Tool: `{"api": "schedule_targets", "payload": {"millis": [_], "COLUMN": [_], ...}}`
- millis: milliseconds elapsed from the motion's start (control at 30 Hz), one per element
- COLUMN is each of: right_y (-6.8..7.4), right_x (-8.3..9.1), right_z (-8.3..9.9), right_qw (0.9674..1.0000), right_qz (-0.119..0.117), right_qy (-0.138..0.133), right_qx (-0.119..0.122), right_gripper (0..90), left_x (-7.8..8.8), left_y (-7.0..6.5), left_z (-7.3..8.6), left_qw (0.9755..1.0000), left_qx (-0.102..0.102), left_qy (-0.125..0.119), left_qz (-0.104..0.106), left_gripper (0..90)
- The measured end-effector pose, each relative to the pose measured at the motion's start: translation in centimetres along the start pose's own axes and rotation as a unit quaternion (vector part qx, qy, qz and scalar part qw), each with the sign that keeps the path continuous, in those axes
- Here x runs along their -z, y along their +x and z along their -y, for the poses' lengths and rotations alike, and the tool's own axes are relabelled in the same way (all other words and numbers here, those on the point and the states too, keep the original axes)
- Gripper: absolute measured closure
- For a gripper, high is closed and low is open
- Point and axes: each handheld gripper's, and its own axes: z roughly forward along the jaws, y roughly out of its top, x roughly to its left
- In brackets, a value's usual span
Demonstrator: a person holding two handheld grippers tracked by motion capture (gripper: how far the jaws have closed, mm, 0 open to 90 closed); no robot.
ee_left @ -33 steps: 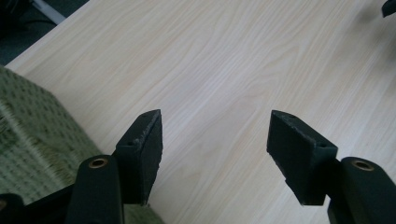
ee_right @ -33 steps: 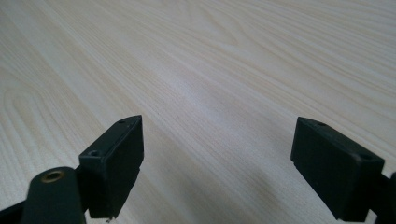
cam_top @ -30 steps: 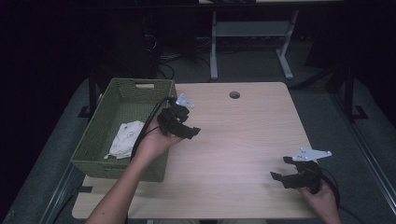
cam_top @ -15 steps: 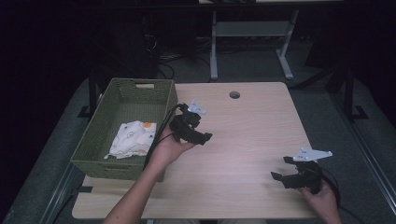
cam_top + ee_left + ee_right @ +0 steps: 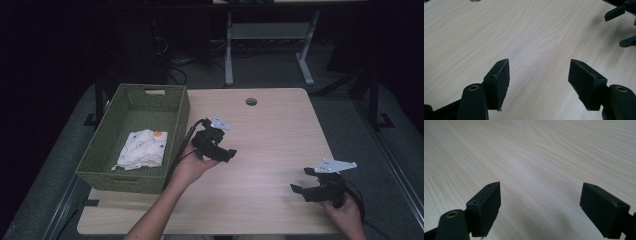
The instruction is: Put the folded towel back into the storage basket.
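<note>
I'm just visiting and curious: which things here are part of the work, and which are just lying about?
Part of the work:
- green woven basket
- folded patterned cloth inside it
- left hand-held gripper, open
- right hand-held gripper, open

Just about:
- wooden table
- metal stand behind

Both grippers black. Left gripper (image 5: 231, 154): black cable (image 5: 181, 150) looping off the back, small grey three-cornered plate (image 5: 220, 122) on top. Right gripper (image 5: 301, 181): bigger grey plate (image 5: 335, 165), black cable too. Jaw pads rectangular, brass-coloured pivot screws (image 5: 473, 87). Forearms bare, no sleeves.
</note>
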Motion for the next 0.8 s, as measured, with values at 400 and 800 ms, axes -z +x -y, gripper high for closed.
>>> {"api": "schedule_targets", "payload": {"millis": [400, 800], "right_y": [0.0, 0.1], "right_x": [0.0, 0.0], "right_z": [0.1, 0.1], "right_qw": [1.0, 1.0], "right_qz": [0.0, 0.0], "right_qy": [0.002, 0.002], "right_qx": [-0.002, 0.001], "right_gripper": [16.6, 16.6], "left_x": [-2.4, -4.0], "left_y": [-1.8, -3.1], "left_z": [0.7, 1.9], "left_qw": [0.9998, 0.9996], "left_qx": [0.004, 0.011], "left_qy": [-0.002, -0.007], "left_qz": [0.017, 0.024], "left_gripper": [32.9, 31.8]}}
